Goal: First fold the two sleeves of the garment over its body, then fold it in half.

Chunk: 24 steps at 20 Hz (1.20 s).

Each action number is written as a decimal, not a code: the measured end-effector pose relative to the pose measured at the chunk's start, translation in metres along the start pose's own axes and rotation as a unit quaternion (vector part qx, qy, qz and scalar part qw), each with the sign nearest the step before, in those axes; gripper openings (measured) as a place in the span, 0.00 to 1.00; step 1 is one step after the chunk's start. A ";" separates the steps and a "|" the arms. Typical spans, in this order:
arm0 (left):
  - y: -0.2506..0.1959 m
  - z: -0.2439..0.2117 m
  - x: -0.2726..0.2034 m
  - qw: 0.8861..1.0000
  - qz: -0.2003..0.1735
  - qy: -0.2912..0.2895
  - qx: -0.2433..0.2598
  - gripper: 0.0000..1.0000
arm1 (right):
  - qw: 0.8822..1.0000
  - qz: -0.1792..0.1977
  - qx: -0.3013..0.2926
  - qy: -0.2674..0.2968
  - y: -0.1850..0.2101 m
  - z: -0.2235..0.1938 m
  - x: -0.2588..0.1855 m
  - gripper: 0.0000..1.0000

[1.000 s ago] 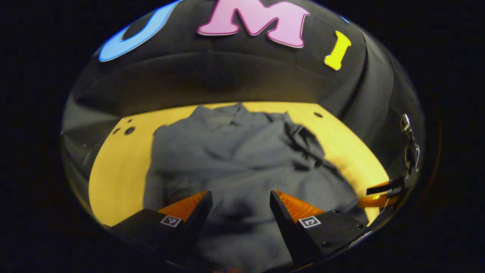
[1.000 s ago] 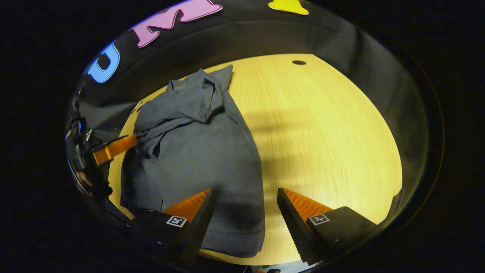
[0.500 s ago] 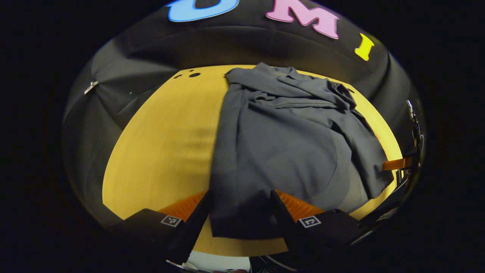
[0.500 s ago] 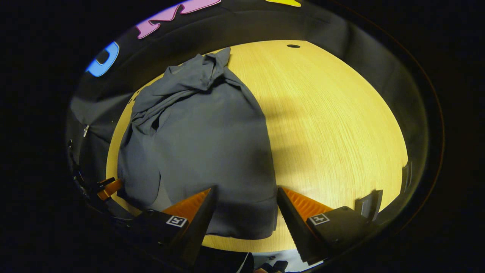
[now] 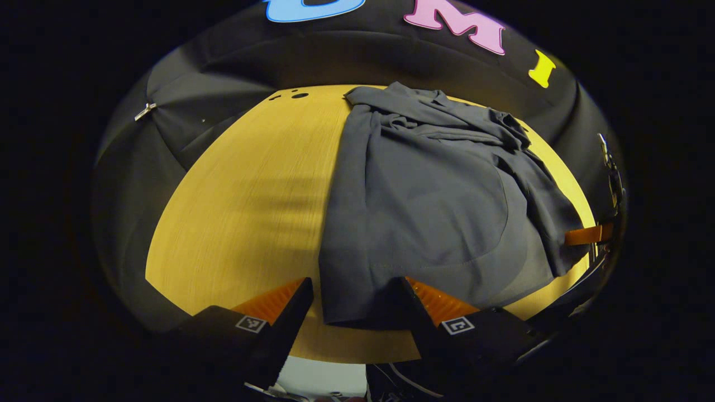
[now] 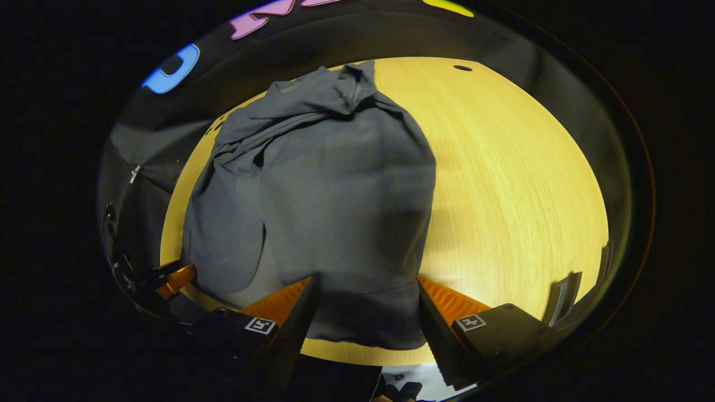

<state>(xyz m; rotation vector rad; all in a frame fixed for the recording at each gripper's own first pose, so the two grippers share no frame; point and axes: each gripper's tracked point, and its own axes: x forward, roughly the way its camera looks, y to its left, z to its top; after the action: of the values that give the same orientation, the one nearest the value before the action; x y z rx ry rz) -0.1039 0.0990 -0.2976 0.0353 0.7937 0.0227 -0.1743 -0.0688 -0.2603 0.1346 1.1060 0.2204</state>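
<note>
A dark grey garment (image 5: 435, 206) lies on the yellow wooden table (image 5: 240, 223), its collar end bunched toward the far wall and its hem toward me. Its sleeves lie folded over the body in loose creases. My left gripper (image 5: 353, 304) stands open over the hem's left corner at the table's near edge. In the right gripper view the same garment (image 6: 329, 190) spreads ahead, and my right gripper (image 6: 366, 304) hangs open above the hem's right corner. Nothing is pinched between either pair of fingers. The right gripper (image 5: 584, 235) peeks in at the right of the left gripper view, the left gripper (image 6: 173, 277) at the lower left of the right gripper view.
Bare tabletop (image 6: 519, 190) stretches to the right of the garment, and more bare wood lies to its left. Small dark holes (image 5: 299, 95) mark the table's far corner. The near table edge (image 5: 357, 354) runs just under both grippers. Black cloth walls close in the booth.
Both grippers have drawn back from the middle of the garment to its near hem, each now over a hem corner. The garment lies flatter. Both stay open.
</note>
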 end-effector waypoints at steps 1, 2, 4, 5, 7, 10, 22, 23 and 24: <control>-0.005 0.001 0.000 1.000 -0.004 0.000 0.005 0.98 | 1.000 0.004 -0.005 0.002 0.008 0.000 0.002 0.99; -0.010 0.001 0.000 1.000 -0.008 0.002 0.011 0.98 | 1.000 0.008 -0.011 0.004 0.016 -0.001 0.003 1.00; -0.015 0.001 0.000 1.000 -0.011 0.003 0.019 0.98 | 1.000 0.010 -0.022 0.007 0.026 -0.003 0.006 1.00; -0.017 0.001 0.000 1.000 -0.013 0.005 0.019 0.98 | 1.000 0.008 -0.028 0.008 0.030 -0.003 0.008 1.00; -0.021 0.001 0.000 1.000 -0.014 0.008 0.023 0.98 | 0.999 -0.001 -0.044 0.013 0.032 -0.004 0.009 1.00; -0.024 0.002 0.002 1.000 -0.013 0.012 0.023 0.96 | 0.996 -0.021 -0.078 0.024 0.033 -0.008 0.012 1.00; -0.049 0.004 0.008 0.998 -0.027 0.025 0.052 0.83 | 0.987 -0.056 -0.142 0.045 0.041 -0.009 0.019 0.95; -0.052 0.006 0.009 0.998 -0.030 0.029 0.053 0.73 | 0.988 -0.055 -0.138 0.041 0.042 -0.006 0.021 0.88; -0.054 0.007 0.009 0.998 -0.027 0.030 0.051 0.63 | 0.989 -0.053 -0.131 0.036 0.044 -0.004 0.022 0.73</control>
<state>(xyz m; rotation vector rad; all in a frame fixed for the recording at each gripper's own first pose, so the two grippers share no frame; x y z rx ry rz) -0.0923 0.0454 -0.3016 0.1098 0.8558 -0.0690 -0.1732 -0.0210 -0.2717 -0.1678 1.1422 0.2745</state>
